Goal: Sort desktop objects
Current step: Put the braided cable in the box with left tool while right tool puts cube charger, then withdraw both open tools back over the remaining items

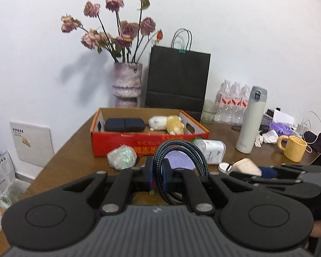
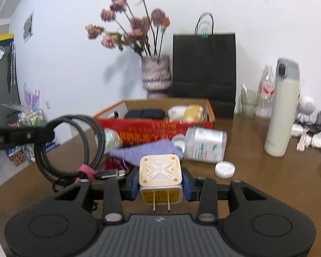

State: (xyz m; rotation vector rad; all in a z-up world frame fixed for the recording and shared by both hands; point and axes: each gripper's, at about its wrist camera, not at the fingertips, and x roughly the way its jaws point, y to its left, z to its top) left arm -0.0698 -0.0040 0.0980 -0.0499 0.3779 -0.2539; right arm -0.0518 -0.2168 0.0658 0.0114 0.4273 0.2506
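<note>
My left gripper (image 1: 157, 174) is shut on a coiled black braided cable (image 1: 182, 160) and holds it above the table; the cable also shows in the right wrist view (image 2: 75, 147), hanging from the left gripper (image 2: 43, 133). My right gripper (image 2: 160, 185) is shut on a white and yellow charger plug (image 2: 159, 174), prongs pointing toward the camera; it shows in the left wrist view (image 1: 245, 166). A red cardboard box (image 1: 147, 143) ahead holds a dark case (image 1: 124, 124) and a plush toy (image 1: 168, 124).
On the brown table (image 1: 75, 154) lie a green-white bundle (image 1: 122, 157), a purple cloth (image 2: 147, 151), a tipped white bottle (image 2: 203, 146) and a white round lid (image 2: 224, 169). A white thermos (image 1: 251, 120), yellow mug (image 1: 293, 147), vase (image 1: 127, 84), black bag (image 1: 177, 79) stand behind.
</note>
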